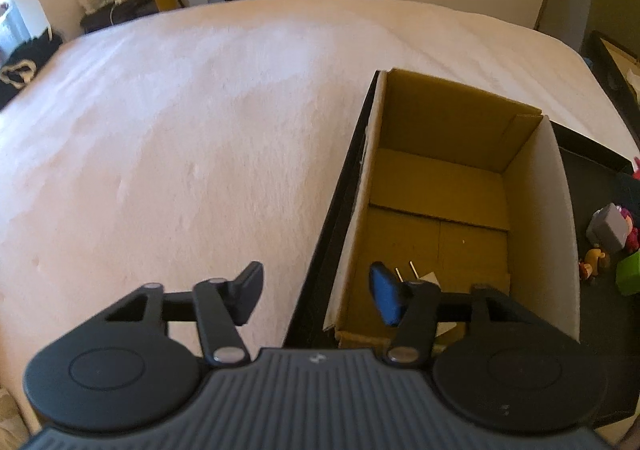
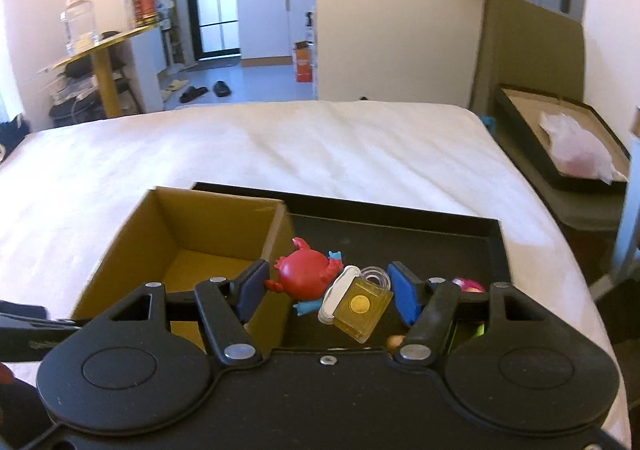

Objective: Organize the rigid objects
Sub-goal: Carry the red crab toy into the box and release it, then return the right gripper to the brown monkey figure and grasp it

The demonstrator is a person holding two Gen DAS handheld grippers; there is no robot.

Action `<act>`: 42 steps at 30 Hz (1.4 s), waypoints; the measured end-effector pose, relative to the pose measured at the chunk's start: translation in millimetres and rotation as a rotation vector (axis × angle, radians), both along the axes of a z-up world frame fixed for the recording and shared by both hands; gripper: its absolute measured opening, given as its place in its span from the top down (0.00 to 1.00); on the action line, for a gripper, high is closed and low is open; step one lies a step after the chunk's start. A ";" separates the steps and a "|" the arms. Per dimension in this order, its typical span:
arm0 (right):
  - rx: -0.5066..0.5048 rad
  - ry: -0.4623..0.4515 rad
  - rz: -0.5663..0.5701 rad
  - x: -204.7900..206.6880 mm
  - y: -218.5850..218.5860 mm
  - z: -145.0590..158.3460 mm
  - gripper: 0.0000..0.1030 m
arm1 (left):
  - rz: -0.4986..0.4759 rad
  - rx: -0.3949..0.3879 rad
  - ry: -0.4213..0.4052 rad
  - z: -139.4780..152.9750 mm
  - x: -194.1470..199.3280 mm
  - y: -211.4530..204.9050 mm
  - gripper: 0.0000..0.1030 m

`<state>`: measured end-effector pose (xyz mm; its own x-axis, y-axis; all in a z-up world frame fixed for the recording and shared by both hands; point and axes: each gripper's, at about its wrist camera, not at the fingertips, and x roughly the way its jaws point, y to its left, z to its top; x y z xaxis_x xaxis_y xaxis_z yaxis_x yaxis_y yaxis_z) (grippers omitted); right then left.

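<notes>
A brown cardboard box (image 1: 440, 186) stands open in the left part of a black tray (image 1: 340, 218) on a white bed. A white plug adapter (image 1: 424, 278) lies on the box floor. My left gripper (image 1: 318, 292) is open and empty, straddling the box's left wall. In the right wrist view the box (image 2: 200, 234) sits left in the tray (image 2: 440, 242). My right gripper (image 2: 330, 288) is open above the tray, with a red crab toy (image 2: 304, 276) and a yellow beer-mug toy (image 2: 358, 304) between its fingers, not gripped.
More small toys lie in the tray's right part: a grey block (image 1: 608, 228), a green block (image 1: 630, 278), a pink toy (image 2: 468, 284). The white bed (image 1: 180, 130) spreads left and ahead. Another black tray (image 2: 560, 138) with a plastic bag sits right of the bed.
</notes>
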<state>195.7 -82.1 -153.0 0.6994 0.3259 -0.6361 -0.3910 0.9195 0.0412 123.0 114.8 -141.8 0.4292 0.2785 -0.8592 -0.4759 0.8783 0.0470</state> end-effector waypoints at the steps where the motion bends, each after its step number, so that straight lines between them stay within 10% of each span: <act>1: -0.001 -0.001 0.010 -0.7 4.3 0.0 0.38 | 0.003 -0.006 -0.001 -1.2 -0.1 1.6 0.46; 14: -0.031 0.025 0.159 -10.1 62.3 -2.3 0.38 | -0.062 -0.106 -0.015 -16.7 5.4 6.9 0.89; 42: 0.090 0.083 0.146 -8.3 48.4 -4.1 0.26 | -0.054 -0.101 -0.030 -14.1 4.7 10.0 0.88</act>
